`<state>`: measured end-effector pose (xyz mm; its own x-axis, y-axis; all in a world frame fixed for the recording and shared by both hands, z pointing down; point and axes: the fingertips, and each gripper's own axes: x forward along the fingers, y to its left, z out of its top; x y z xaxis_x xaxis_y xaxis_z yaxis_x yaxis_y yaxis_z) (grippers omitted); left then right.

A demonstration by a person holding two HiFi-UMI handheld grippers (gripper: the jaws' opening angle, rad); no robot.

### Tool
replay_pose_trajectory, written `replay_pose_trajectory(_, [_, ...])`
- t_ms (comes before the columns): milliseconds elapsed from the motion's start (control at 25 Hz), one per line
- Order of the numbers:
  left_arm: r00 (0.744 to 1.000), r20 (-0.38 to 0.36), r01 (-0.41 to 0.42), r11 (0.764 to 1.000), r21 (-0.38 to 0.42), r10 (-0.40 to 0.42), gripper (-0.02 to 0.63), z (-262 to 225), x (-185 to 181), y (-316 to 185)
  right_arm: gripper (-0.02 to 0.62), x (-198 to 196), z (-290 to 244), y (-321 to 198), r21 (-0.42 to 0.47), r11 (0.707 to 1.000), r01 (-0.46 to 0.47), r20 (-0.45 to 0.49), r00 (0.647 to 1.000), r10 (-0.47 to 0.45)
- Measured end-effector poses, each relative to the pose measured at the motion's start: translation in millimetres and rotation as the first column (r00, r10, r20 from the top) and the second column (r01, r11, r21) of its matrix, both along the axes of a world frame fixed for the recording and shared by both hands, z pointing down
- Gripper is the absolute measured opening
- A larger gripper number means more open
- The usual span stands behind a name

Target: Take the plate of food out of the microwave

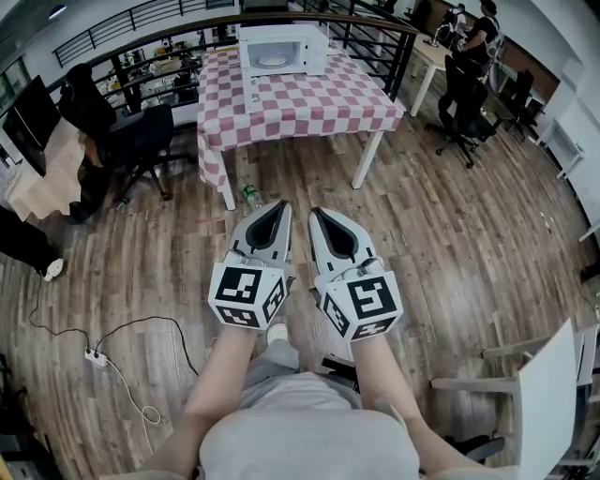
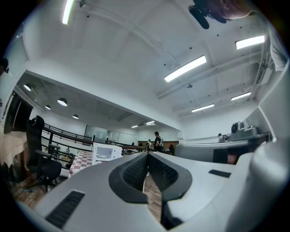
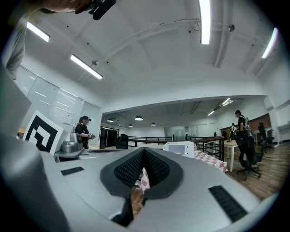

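A white microwave (image 1: 281,49) stands shut on a table with a red-and-white checked cloth (image 1: 309,103) far ahead of me; a plate shows dimly behind its door window. The same microwave (image 2: 106,152) appears small in the left gripper view, and the microwave (image 3: 179,148) is also distant in the right gripper view. My left gripper (image 1: 281,208) and right gripper (image 1: 317,216) are held side by side over the wooden floor, well short of the table. Both have their jaws together with nothing between them.
Black office chairs (image 1: 131,141) stand left of the table, and another chair (image 1: 466,112) sits at the right by a desk. A bottle (image 1: 249,195) lies on the floor near the table leg. A power strip with cable (image 1: 96,357) lies at lower left. A railing (image 1: 141,19) runs behind the table.
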<state>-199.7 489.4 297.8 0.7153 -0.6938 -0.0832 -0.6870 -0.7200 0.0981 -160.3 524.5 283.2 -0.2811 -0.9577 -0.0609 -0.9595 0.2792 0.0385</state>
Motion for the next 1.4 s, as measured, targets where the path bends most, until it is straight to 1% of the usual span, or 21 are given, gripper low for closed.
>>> replay_pose_trajectory(280, [1.000, -0.006, -0.008, 1.000, -0.012, 0.008, 0.003, 2, 15, -42, 0.025, 11, 4, -43, -0.015, 1.000, 0.000, 0.005, 1.000, 0.000])
replay_pose_trajectory(480, [1.000, 0.003, -0.026, 1.000, -0.010, 0.026, 0.003, 5, 24, -68, 0.025, 18, 8, -72, -0.021, 1.000, -0.008, 0.014, 1.000, 0.008])
replay_pose_trajectory(920, [0.999, -0.004, -0.033, 0.999, -0.019, 0.033, 0.003, 4, 22, -143, 0.025, 16, 3, -150, -0.034, 0.999, -0.029, 0.003, 1.000, 0.029])
replay_pose_trajectory(1160, [0.999, -0.012, -0.032, 0.999, -0.025, 0.032, 0.003, 7, 23, -177, 0.025, 17, 9, -182, -0.045, 0.998, -0.034, -0.001, 0.999, 0.034])
replay_pose_trajectory(1400, [0.999, -0.009, -0.037, 0.999, -0.036, 0.037, 0.003, 16, 26, -194, 0.025, 22, 17, -198, -0.053, 0.997, -0.047, 0.007, 0.999, 0.048])
